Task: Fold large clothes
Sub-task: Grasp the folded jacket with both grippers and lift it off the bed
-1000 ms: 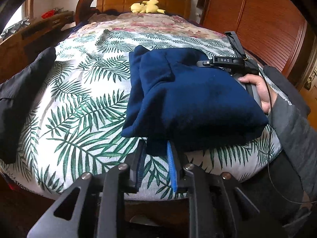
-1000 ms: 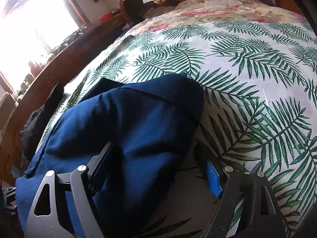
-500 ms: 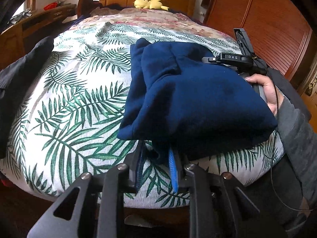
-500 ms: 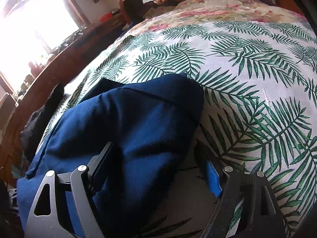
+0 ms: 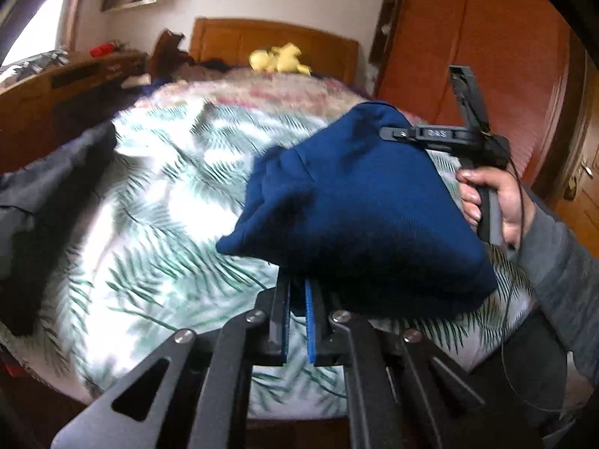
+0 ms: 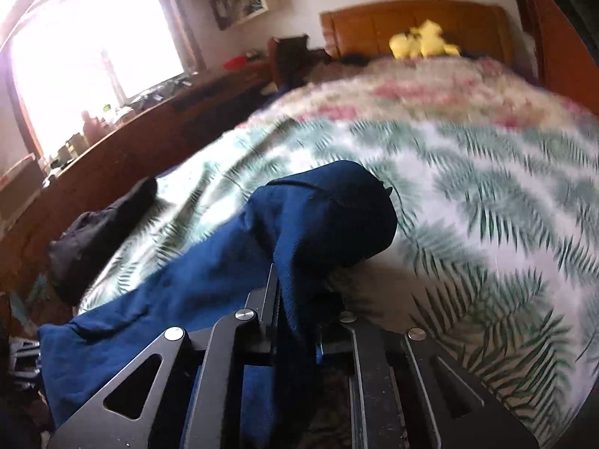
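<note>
While clamped: bunched navy garment [image 5: 359,202]

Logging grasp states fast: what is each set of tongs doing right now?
Left tongs: closed on the near edge of the folded navy sweatshirt.
Right tongs: closed on the same navy sweatshirt, fabric pinched between them.

My left camera looked from the foot of the bed [image 5: 157,202] toward the headboard [image 5: 273,46]; my right camera, close over the bed [image 6: 486,202], shared that headboard [image 6: 411,24].
</note>
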Action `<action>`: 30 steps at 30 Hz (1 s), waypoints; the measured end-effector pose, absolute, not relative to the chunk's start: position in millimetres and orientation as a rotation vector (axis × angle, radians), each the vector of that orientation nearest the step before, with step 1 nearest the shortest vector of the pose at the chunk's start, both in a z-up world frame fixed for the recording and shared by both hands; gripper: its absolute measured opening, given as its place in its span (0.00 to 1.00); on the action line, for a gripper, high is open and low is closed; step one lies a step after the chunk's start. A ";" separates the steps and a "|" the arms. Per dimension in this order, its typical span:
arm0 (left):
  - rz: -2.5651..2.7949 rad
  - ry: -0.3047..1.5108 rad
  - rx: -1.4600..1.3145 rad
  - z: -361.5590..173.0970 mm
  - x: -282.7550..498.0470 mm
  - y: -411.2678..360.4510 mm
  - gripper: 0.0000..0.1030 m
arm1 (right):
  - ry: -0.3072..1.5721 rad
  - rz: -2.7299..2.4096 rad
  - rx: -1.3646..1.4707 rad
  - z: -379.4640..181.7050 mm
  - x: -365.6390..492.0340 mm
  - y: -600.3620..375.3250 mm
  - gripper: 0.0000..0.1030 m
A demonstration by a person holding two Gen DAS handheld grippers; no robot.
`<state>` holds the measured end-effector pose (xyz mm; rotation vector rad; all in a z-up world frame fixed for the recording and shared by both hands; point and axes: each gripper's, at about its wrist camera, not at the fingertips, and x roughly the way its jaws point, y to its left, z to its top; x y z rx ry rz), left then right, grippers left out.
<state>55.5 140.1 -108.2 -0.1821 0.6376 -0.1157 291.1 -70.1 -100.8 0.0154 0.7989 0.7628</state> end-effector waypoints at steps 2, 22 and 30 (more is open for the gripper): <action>-0.095 0.594 -0.202 -98.6 51.3 162.2 0.05 | 0.762 0.778 -0.014 -81.4 285.7 -53.4 0.09; 0.440 0.422 -0.120 -4.1 -11.0 458.9 0.04 | 0.543 1.072 -0.137 35.9 258.2 310.0 0.09; 0.553 0.620 -0.226 -72.2 -5.8 534.3 0.05 | 0.854 1.088 -0.237 -50.5 252.9 415.9 0.12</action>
